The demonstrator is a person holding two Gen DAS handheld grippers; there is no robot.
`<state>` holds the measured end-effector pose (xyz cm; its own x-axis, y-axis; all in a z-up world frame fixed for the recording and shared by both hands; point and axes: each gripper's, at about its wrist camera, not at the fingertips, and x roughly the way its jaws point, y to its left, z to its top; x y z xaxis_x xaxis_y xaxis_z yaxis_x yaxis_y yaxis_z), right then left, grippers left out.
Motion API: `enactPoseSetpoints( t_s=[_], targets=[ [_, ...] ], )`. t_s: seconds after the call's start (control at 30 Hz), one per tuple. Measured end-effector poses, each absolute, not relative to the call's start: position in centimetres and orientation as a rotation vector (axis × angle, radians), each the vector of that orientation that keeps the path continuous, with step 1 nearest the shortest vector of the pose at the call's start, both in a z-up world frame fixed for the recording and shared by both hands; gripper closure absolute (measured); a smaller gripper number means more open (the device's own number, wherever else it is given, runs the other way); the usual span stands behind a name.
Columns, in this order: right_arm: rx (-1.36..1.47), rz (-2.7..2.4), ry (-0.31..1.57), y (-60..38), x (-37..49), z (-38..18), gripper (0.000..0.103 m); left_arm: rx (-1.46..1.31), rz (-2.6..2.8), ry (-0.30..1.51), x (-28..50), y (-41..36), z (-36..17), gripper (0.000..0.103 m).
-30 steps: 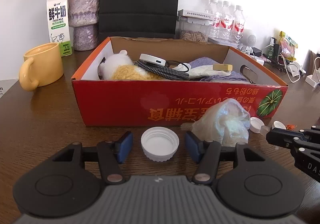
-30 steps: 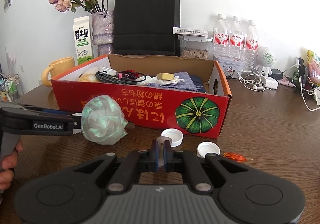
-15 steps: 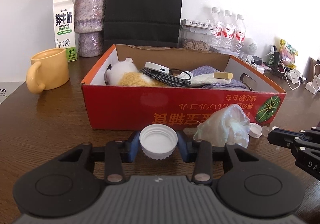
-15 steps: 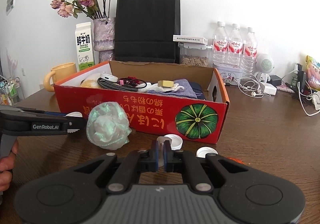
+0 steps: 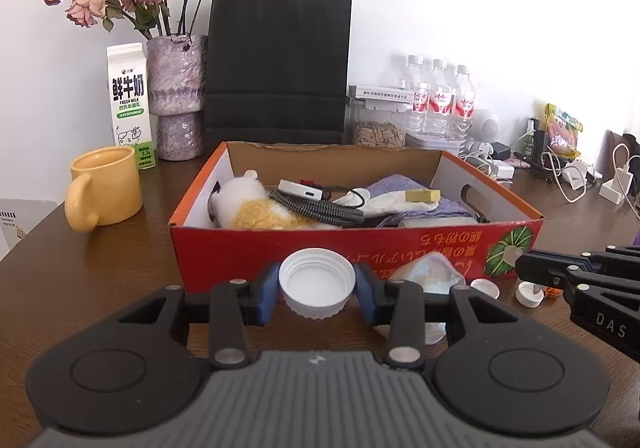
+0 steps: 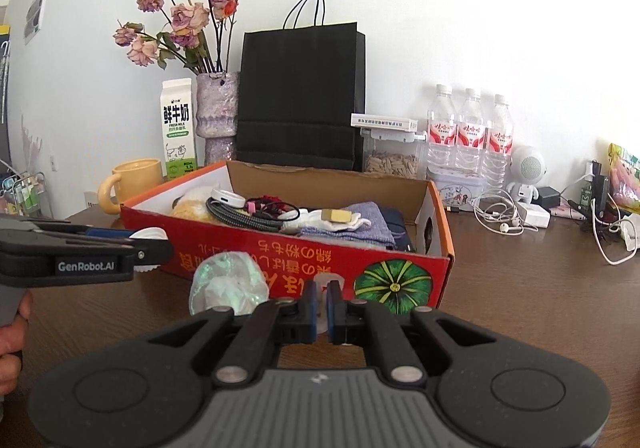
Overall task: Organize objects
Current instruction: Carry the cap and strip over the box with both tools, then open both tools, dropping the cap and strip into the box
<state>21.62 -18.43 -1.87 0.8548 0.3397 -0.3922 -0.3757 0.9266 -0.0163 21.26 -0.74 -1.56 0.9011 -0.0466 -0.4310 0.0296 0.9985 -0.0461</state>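
Observation:
My left gripper (image 5: 316, 288) is shut on a wide white bottle cap (image 5: 317, 282), holding it open side up just above the table in front of the red cardboard box (image 5: 360, 248). In the right wrist view the left gripper (image 6: 156, 248) comes in from the left with the cap (image 6: 150, 234) at its tip. My right gripper (image 6: 323, 304) is shut on a small clear plastic piece (image 6: 324, 282) near the box's pumpkin picture. A crumpled clear plastic bag (image 6: 228, 284) lies against the box front between the two grippers.
Two small white caps (image 5: 486, 287) (image 5: 528, 294) lie by the box's right corner. The box holds a plush toy, cables and cloths. A yellow mug (image 5: 106, 188), milk carton (image 5: 130, 104), black paper bag (image 5: 276, 68), water bottles (image 5: 440, 96) and chargers (image 5: 572, 176) surround it.
My left gripper's jaws closed on the white cap and lifted it off the table toward the box. My right gripper stayed shut and tilted up slightly.

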Motion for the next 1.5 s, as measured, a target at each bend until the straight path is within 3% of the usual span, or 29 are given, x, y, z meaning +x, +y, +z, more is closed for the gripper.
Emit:
enactPoseSetpoints(
  t_s=[0.53,1.0,1.37,1.43,1.5],
  targets=[
    [-0.101,0.38,0.268,-16.6,27.1,2.8,0.099,-0.049,-0.065,0.344,26.0,-2.2,2.2,0.062],
    [-0.047,0.385,0.334,-17.4,35.6,0.8,0.099,-0.046,-0.081,0.379,34.2,-1.8,0.9,0.062],
    [-0.071,0.39,0.374,-17.2,35.7,-0.8,0.098,-0.023,-0.101,0.377,34.2,-1.6,0.0,0.062],
    [-0.07,0.388,0.375,-17.2,35.7,-0.7,0.092,-0.019,-0.094,0.369,34.1,-1.8,0.1,0.06],
    [-0.07,0.377,0.378,-17.2,35.6,-0.7,0.084,-0.022,-0.082,0.363,33.9,-1.8,0.2,0.046]
  ],
)
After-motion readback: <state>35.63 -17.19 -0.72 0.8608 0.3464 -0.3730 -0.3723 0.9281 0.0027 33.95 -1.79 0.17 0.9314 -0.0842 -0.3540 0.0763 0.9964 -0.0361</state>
